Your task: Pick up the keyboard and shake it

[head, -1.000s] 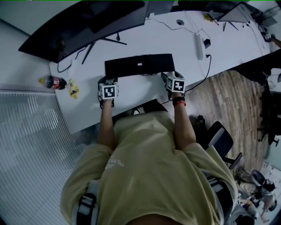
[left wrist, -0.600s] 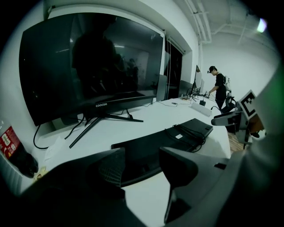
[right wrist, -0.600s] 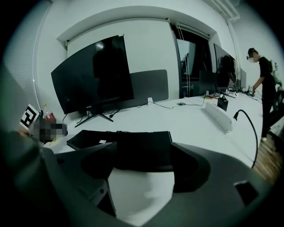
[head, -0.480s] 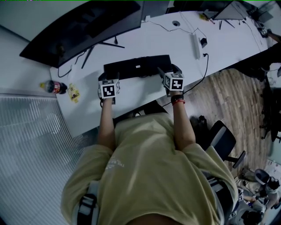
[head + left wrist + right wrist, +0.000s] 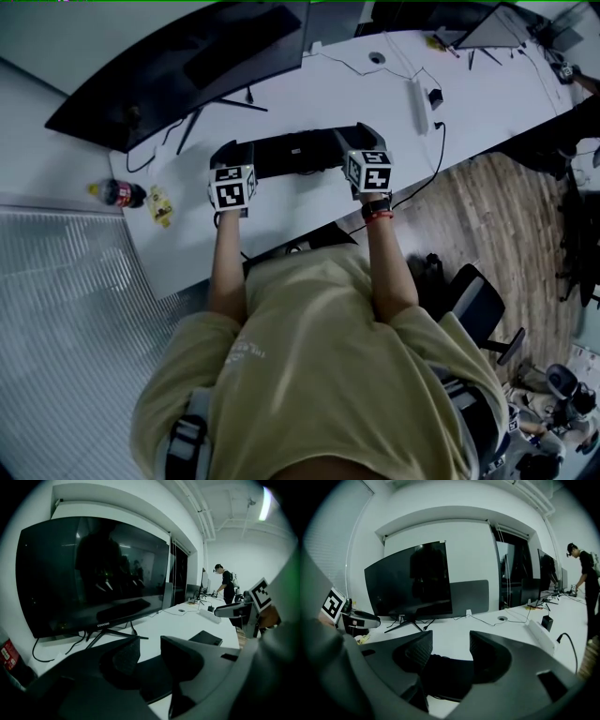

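The black keyboard [image 5: 295, 150] hangs above the white desk [image 5: 309, 202], held at its two ends. My left gripper [image 5: 230, 155] is shut on the left end, my right gripper [image 5: 366, 139] on the right end. In the left gripper view the dark slab [image 5: 157, 679] lies between the jaws of the left gripper [image 5: 150, 645] and runs off to the right. The right gripper view shows the right gripper [image 5: 451, 641] closed on the keyboard [image 5: 445, 674] the same way. Both pairs of jaws have just been closing, with the keyboard between them.
A large curved monitor [image 5: 187, 56] stands on the desk behind the keyboard. A cola bottle [image 5: 114, 192] and a yellow wrapper [image 5: 159, 202] lie at the left end. A white power strip [image 5: 418, 94] with cables lies to the right. An office chair [image 5: 469, 292] sits behind me.
Both grippers have risen, lifting the keyboard off the desk. The keyboard's ends now show wrapped by the jaws.
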### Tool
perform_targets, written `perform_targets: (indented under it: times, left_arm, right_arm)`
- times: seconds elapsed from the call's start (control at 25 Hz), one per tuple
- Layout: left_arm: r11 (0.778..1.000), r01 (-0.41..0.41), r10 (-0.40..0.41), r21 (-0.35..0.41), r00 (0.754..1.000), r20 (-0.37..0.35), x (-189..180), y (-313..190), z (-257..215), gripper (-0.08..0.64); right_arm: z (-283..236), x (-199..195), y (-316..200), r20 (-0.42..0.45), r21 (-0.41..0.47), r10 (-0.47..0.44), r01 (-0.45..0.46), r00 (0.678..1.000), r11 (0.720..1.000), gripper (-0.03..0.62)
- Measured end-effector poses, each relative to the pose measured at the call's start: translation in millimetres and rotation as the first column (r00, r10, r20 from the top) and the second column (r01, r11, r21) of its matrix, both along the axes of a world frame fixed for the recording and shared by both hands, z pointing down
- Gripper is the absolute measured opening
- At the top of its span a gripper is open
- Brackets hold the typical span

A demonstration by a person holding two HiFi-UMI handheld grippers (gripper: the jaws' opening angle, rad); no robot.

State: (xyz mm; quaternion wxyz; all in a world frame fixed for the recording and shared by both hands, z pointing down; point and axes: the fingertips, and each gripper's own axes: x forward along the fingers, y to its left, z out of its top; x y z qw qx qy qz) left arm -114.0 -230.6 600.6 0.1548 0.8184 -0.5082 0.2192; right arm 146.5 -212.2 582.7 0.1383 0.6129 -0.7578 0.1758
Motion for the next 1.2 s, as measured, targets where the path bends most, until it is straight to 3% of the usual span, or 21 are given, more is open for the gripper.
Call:
perform_targets:
  times: [0.4,1.2]
  left_arm:
    - [0.990,0.011,-0.003,0.137,0.999,-0.054,6.7,-30.8,-69.4,0.098]
    - [0.980,-0.032,0.053,0.197,0.993,-0.104,43.7,-40.2,-114.6,0.034]
  right_arm:
    - [-54.3,-19.2,-27.3,0.018,0.076,-0.047,0.046,0.999,0.996,0.164]
    - [-108.6,-33.8,-46.2,0.029,0.181,-0.135,0.127,0.990,0.975,0.037]
